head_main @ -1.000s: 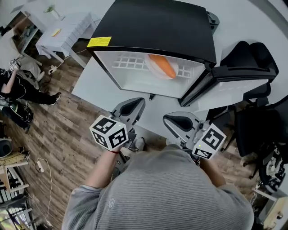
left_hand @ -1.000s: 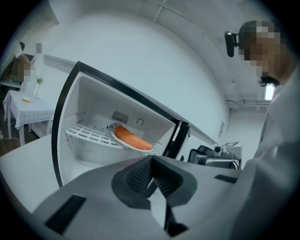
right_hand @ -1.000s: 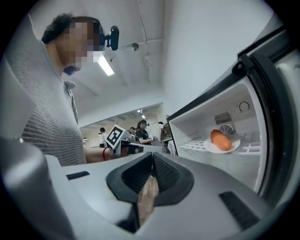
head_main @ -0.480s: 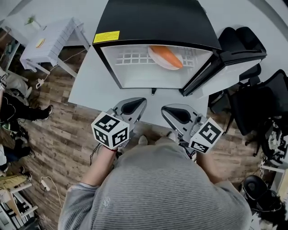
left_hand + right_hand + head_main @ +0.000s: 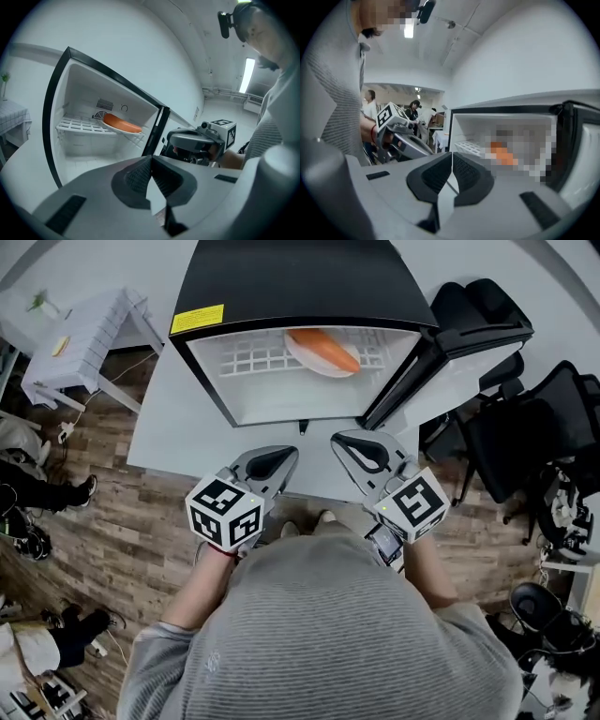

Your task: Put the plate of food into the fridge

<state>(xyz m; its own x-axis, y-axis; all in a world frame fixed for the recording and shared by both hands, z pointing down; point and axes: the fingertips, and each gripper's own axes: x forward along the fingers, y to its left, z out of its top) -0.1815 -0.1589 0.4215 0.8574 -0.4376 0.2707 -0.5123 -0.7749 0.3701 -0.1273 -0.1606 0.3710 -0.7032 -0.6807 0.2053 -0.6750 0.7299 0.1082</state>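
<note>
A small black fridge (image 5: 300,282) stands on a white table (image 5: 178,432) with its door (image 5: 450,357) swung open to the right. Inside, a white plate with an orange food (image 5: 323,351) rests on the wire shelf (image 5: 253,357); the left gripper view shows the same plate (image 5: 123,125) on the shelf. My left gripper (image 5: 286,457) and right gripper (image 5: 349,442) hover side by side in front of the fridge, above the table's near edge. Both are shut with nothing between the jaws. In the left gripper view the left gripper (image 5: 151,164) has its pads together; the right gripper (image 5: 452,161) looks the same.
A black office chair (image 5: 525,427) stands right of the open door. A small white table (image 5: 80,334) sits at the left on the wooden floor (image 5: 103,521). People's legs show at the far left edge. The fridge's lower compartment below the shelf holds nothing visible.
Both grippers have drawn closer together in front of the fridge; the right one turned so its marker cube faces up more. The view has shifted, so the fridge sits further left.
</note>
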